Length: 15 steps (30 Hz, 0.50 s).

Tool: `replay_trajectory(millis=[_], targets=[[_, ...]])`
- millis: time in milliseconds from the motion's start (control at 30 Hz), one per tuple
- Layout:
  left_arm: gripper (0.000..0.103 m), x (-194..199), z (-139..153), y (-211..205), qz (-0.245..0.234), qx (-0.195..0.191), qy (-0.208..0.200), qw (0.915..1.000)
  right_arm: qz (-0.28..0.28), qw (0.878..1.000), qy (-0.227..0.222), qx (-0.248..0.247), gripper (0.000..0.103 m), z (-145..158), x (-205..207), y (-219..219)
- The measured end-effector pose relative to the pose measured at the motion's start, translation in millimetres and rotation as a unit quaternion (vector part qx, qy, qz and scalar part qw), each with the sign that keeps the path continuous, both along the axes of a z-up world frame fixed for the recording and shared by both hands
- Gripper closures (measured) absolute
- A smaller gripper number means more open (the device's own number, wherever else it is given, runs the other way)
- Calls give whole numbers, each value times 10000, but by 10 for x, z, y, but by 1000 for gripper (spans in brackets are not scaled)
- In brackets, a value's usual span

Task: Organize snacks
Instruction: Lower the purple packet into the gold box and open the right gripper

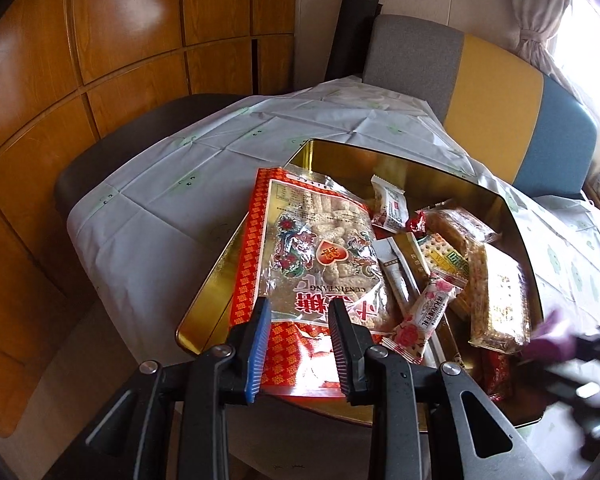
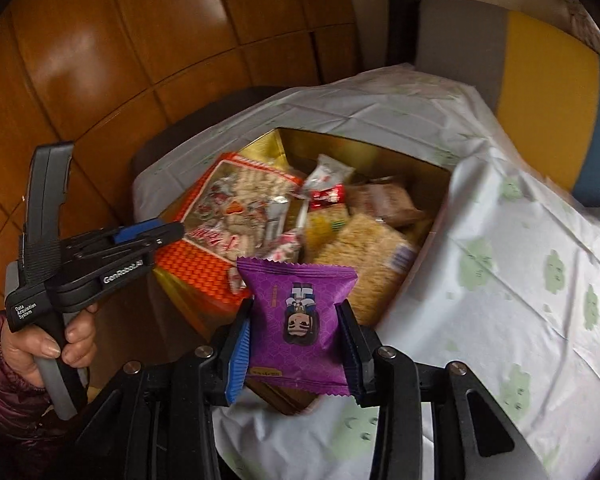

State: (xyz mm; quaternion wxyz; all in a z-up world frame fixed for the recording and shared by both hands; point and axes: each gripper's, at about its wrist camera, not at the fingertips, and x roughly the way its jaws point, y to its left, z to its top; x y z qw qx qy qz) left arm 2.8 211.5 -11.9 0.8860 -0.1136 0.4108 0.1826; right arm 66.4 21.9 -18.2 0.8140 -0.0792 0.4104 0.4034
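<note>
A gold tin on the table holds several wrapped snacks, among them a cracker pack and a rose-print sweet. A large red bag of candy lies tilted over the tin's left rim. My left gripper pinches its near end, and the film bunches between the pads. From the right wrist, that left gripper shows at the bag's edge, held by a hand. My right gripper is shut on a purple packet just in front of the tin. It appears blurred at the lower right of the left wrist view.
A white tablecloth with green prints covers the table and hangs over its edges. A grey, yellow and blue chair back stands behind the table. Wooden cabinet doors fill the left. A curtained window is at the far right.
</note>
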Motion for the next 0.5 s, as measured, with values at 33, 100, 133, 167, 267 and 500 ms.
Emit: replay_trajectory(millis=[33,100,133,167,267,500], targets=[[71,1,-4,-9,-4,8,7,10000,75,10000,30,-45,62,-59,-7,106],[70,-1,-13,-14,-19,21,18,10000,101,9997,167,-175,59,-215,20,262],[69,-3,-16,-20,-24,37,22,10000,61,9993,253,-257,59,-295,40,312],[68,-3,-21,-32,-34,58,27,10000,45,9990,352,-262,59,-355,59,348],[65,-2,-28,-61,-75,89,22,9999,-6,9994,302,-139,55,-367,71,369],[56,-19,14,-143,-83,269,-67,9996,-273,9992,307,-23,47,-335,38,283]])
